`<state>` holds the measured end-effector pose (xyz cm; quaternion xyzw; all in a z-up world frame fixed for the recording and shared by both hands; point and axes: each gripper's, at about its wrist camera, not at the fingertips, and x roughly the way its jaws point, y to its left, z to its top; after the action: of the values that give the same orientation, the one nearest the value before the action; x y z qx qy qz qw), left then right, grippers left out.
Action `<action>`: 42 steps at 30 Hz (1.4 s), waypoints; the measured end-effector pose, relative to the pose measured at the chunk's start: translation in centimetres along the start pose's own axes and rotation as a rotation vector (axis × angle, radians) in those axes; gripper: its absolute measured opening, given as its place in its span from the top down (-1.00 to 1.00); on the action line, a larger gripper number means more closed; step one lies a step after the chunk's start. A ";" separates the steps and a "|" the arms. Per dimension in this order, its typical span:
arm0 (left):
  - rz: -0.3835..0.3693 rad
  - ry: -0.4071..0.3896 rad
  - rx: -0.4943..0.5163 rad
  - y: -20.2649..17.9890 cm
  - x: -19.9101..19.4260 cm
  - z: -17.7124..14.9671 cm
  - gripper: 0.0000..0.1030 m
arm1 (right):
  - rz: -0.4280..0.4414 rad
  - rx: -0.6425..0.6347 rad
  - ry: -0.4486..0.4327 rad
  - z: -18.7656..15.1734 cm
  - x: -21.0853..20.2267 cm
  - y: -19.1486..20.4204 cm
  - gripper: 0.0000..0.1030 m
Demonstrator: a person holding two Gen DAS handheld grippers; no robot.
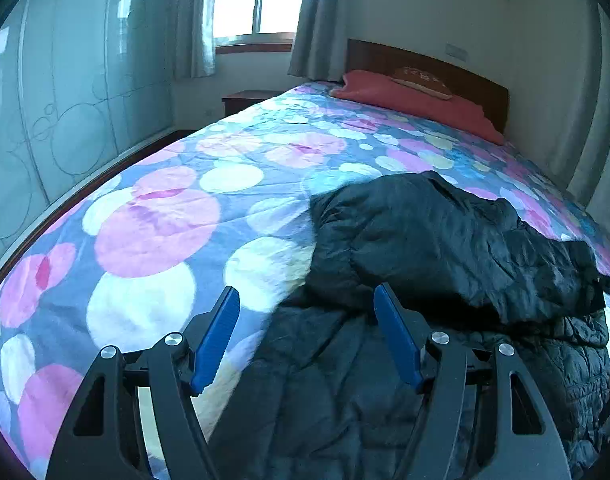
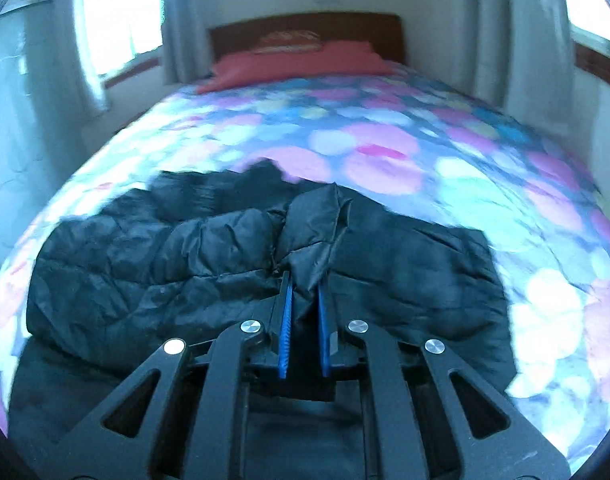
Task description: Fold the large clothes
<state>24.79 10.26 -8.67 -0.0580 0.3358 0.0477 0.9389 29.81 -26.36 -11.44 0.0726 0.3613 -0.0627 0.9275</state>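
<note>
A large black quilted jacket (image 1: 445, 248) lies crumpled on the bed, spread toward the near edge. My left gripper (image 1: 307, 296) hangs open over the jacket's left edge, its blue pads (image 1: 219, 332) wide apart with nothing between them. In the right wrist view the same jacket (image 2: 153, 264) fills the lower middle. My right gripper (image 2: 305, 280) is shut on a raised fold of the jacket's black fabric, which stands up in a peak just beyond the blue pads (image 2: 286, 320).
The bed carries a cover (image 1: 157, 224) with pink, white and blue circles. A red pillow (image 1: 417, 104) lies by the dark wooden headboard (image 1: 437, 64). A glass wardrobe wall (image 1: 65, 100) runs along the left, with a window and curtains behind.
</note>
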 end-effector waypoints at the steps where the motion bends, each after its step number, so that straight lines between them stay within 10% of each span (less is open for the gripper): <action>1: 0.000 0.002 0.013 -0.4 0.3 0.1 -0.34 | -0.007 0.006 0.009 -0.2 0.4 -0.7 0.79; 8: -0.003 0.037 0.077 -2.7 3.5 1.3 -0.34 | -0.032 0.030 0.105 -1.2 3.5 -3.6 0.37; 13: 0.016 0.041 0.103 -3.9 6.6 3.3 -0.34 | -0.033 0.021 -0.010 0.6 1.5 -1.6 0.35; 21: 0.129 0.150 0.204 -4.7 13.9 2.7 -0.38 | 0.020 -0.035 0.124 -0.8 8.6 0.8 0.21; 26: 0.174 0.114 0.192 -4.7 11.8 3.5 -0.34 | -0.002 -0.041 0.102 0.3 6.9 1.3 0.23; 31: 0.061 -0.007 0.098 -6.0 9.3 5.5 -0.34 | 0.032 -0.061 0.030 2.1 5.8 3.6 0.19; 36: 0.052 0.162 0.193 -8.9 15.1 3.4 -0.37 | 0.021 -0.144 0.099 1.1 10.6 6.5 0.17; 42: 0.047 0.111 0.153 -7.8 12.9 3.7 -0.36 | 0.028 -0.134 0.069 1.4 8.1 5.7 0.18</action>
<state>38.03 3.70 -13.49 0.0193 0.3912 0.0409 0.9192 37.59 -21.56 -15.45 0.0172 0.3955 -0.0230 0.9180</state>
